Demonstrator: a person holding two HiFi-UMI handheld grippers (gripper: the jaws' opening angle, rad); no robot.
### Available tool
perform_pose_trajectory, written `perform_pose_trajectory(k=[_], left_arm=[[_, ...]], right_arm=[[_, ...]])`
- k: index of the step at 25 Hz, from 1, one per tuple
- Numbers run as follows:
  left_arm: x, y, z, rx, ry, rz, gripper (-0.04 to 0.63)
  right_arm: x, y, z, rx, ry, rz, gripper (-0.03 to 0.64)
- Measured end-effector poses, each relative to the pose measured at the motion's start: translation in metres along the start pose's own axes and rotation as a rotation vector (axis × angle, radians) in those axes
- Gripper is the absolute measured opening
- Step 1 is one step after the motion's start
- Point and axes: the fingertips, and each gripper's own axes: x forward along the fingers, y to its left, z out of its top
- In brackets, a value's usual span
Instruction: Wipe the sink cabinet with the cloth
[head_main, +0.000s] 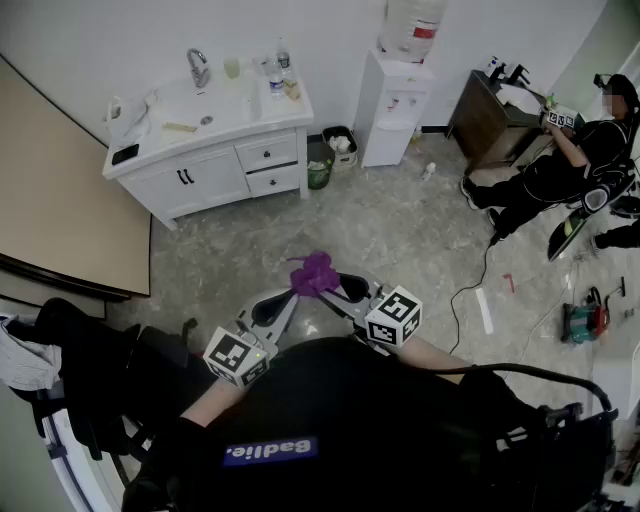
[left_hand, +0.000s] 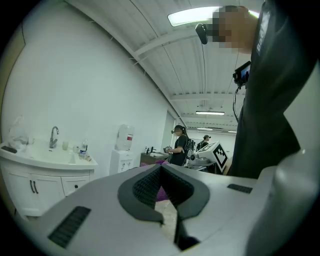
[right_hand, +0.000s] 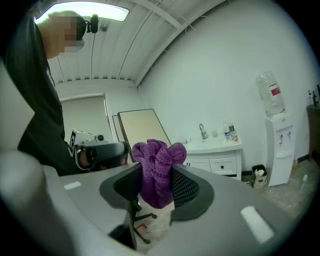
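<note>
The white sink cabinet (head_main: 215, 160) (left_hand: 45, 180) (right_hand: 220, 160) with basin and tap stands against the far wall, well ahead of me. A bunched purple cloth (head_main: 315, 272) (right_hand: 157, 167) hangs above the floor in front of my body. My right gripper (head_main: 338, 286) (right_hand: 156, 175) is shut on the cloth, which bulges out above its pads. My left gripper (head_main: 292, 297) (left_hand: 160, 172) sits just left of the cloth with its jaws shut and nothing clearly between them. A sliver of the purple cloth (left_hand: 162, 194) shows beyond its tips.
A water dispenser (head_main: 400, 100) and small bins (head_main: 320, 165) stand right of the cabinet. Another person (head_main: 570, 170) sits on the floor by a brown cabinet (head_main: 490, 120) at the right. A beige board (head_main: 60, 190) leans at the left. A black chair (head_main: 90, 380) is by my left side.
</note>
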Motion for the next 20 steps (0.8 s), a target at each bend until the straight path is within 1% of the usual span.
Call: perform_pose_trajectory(k=[9, 20], left_arm=[[0.0015, -0.0030, 0.0043, 0.004, 0.008, 0.008, 0.002], [0.0080, -0.0031, 0.0001, 0.016, 0.003, 0.020, 0.002]], right_arm=[[-0.0008, 0.0006, 0.0012, 0.002, -0.001, 0.006, 0.153], [-0.0064, -0.0067, 0.0006, 0.014, -0.014, 0.011, 0.155]])
